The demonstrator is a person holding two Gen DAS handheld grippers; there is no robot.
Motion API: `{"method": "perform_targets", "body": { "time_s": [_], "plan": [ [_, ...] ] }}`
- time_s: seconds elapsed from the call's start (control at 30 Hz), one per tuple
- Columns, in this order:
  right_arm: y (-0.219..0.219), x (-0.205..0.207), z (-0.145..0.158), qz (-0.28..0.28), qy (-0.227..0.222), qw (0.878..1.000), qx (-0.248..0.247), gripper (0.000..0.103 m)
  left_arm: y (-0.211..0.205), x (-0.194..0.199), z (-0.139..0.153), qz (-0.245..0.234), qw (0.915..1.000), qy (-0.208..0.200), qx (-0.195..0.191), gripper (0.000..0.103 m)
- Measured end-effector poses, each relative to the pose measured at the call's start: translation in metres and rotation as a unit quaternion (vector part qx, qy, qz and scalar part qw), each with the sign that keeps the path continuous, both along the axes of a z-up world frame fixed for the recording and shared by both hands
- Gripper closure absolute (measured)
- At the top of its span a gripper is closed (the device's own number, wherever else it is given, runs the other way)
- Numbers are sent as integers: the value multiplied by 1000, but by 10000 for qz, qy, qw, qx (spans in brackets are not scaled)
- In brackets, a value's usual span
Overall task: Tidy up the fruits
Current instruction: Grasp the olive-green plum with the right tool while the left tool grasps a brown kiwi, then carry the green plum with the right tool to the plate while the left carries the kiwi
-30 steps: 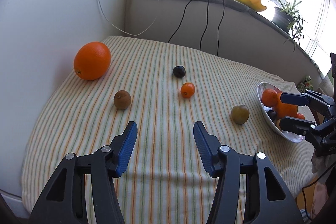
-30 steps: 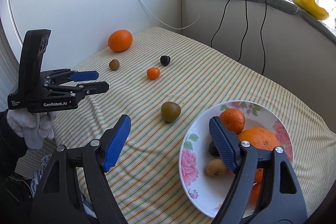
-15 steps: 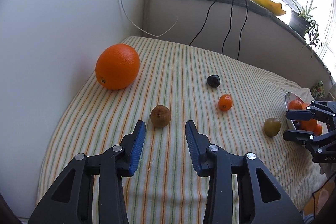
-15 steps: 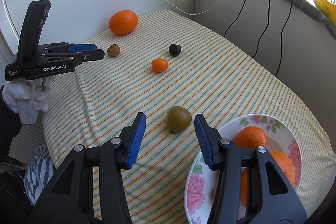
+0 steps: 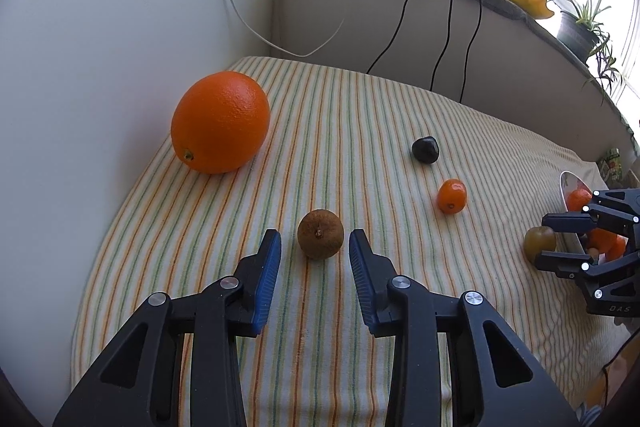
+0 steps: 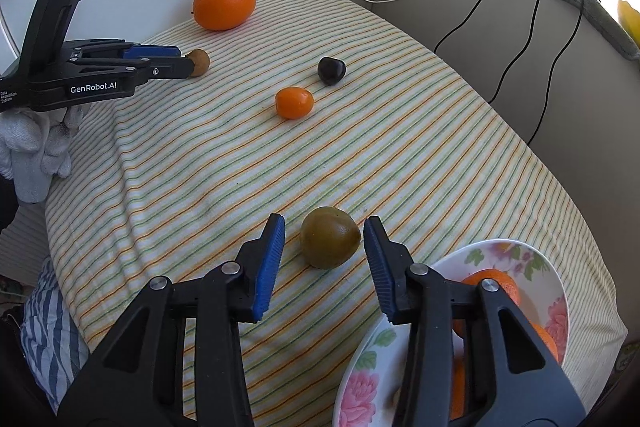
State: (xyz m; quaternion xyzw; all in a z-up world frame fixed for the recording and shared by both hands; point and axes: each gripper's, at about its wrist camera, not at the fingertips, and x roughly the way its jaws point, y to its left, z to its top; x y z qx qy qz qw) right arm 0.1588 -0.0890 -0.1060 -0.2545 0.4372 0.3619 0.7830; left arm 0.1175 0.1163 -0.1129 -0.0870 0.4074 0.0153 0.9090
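Both tongs closing around fruits, not yet gripping.

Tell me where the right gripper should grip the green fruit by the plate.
Grip the green fruit across its widest middle, coming from above and the near side. It is round and sits free on the cloth; the right gripper already straddles it, pads not yet touching.
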Motion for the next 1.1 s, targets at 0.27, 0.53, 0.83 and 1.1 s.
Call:
{"method": "perform_targets", "body": {
  "time_s": [0.27, 0.53, 0.83, 1.1],
  "plan": [
    [5, 2, -7, 17, -3, 9999, -143, 70, -1, 10, -7, -40, 9999, 120, 36, 79],
    [6, 0, -8, 0, -56, 9999, -107, 72, -3, 10, -6, -45, 9999, 96, 78, 80],
    [-5, -8, 5, -59, -112, 9998, 136, 73, -14, 1, 9, -138, 9999, -74, 56, 80],
    [-20, -15, 24, -168, -221, 9987, 438, 73, -38, -9, 23, -370, 9991, -216, 57, 80]
  ]
}}
